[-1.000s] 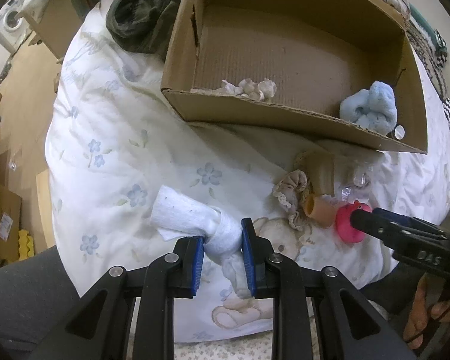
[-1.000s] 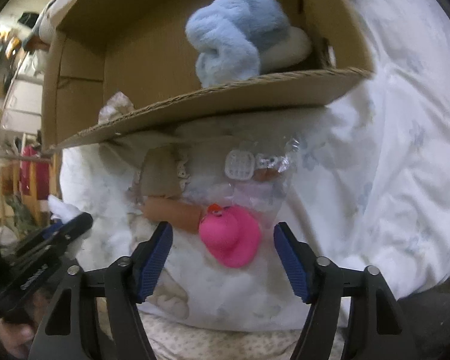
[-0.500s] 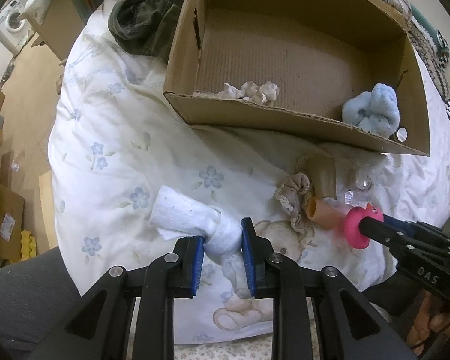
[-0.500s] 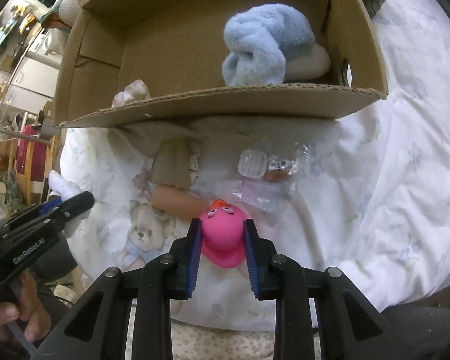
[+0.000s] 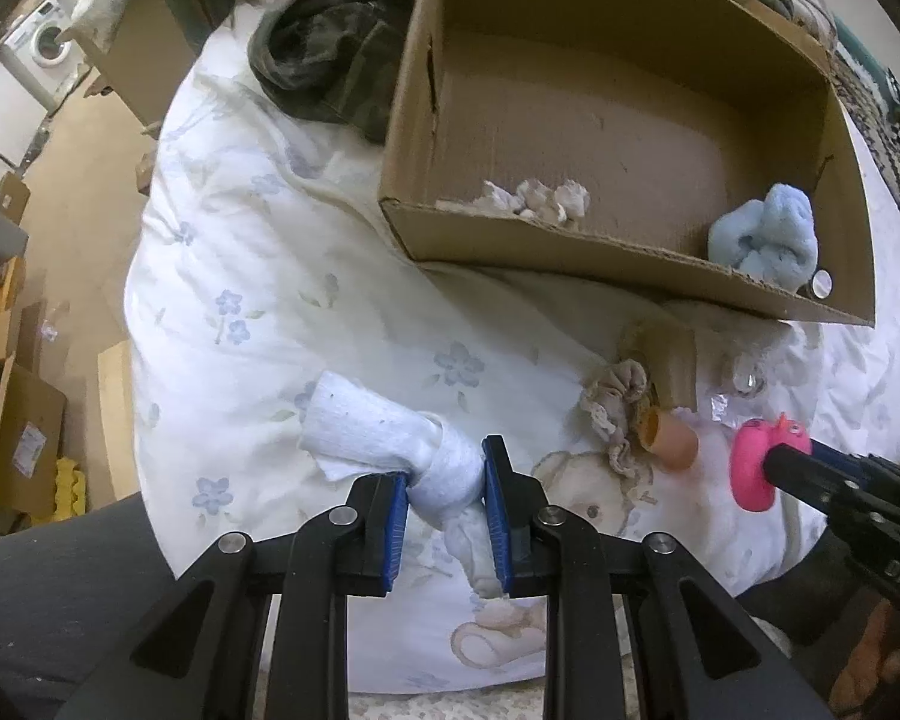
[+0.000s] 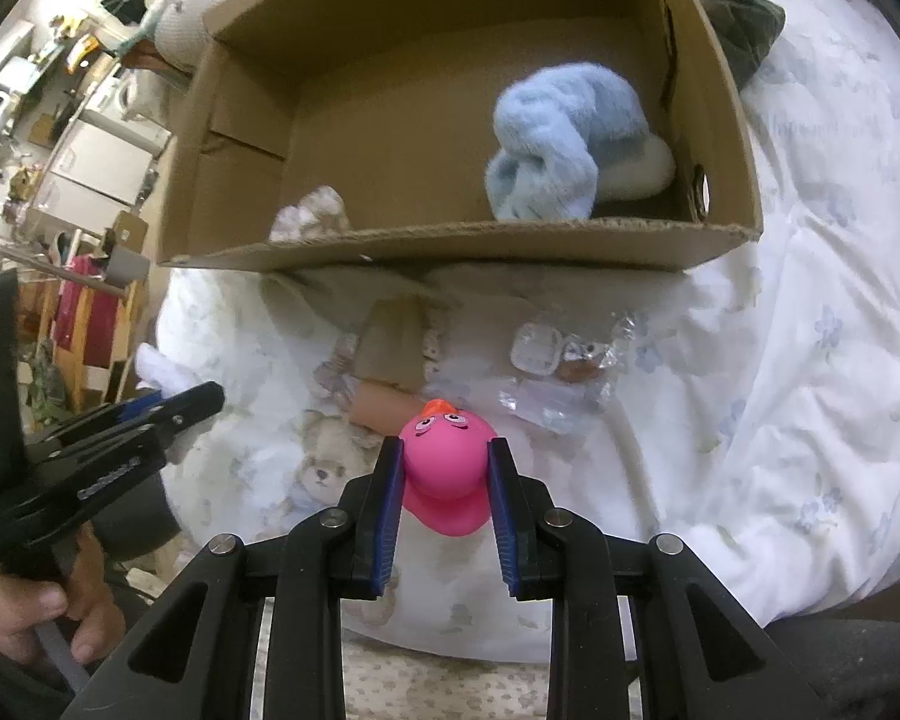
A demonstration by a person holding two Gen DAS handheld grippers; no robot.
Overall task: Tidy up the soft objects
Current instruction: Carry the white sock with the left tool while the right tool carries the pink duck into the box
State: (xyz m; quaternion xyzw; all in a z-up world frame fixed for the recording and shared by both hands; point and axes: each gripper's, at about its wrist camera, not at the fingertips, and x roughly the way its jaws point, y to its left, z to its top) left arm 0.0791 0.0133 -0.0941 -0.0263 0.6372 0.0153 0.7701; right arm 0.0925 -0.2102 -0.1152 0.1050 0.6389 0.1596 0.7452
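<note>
Left tongs (image 5: 445, 483) clenched on white sock (image 5: 390, 444), right tongs (image 6: 444, 468) clamping pink duck (image 6: 447, 471), cardboard box (image 6: 450, 246) ahead

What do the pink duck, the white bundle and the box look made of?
Pink duck: smooth, slightly glossy moulded rubber or soft vinyl, probably; even colour, printed eyes.
White bundle: knitted or terry cloth, likely a knotted sock; matte, fuzzy, ribbed weave.
Box: corrugated cardboard, plain brown and matte; fluting shows along the cut rim.
</note>
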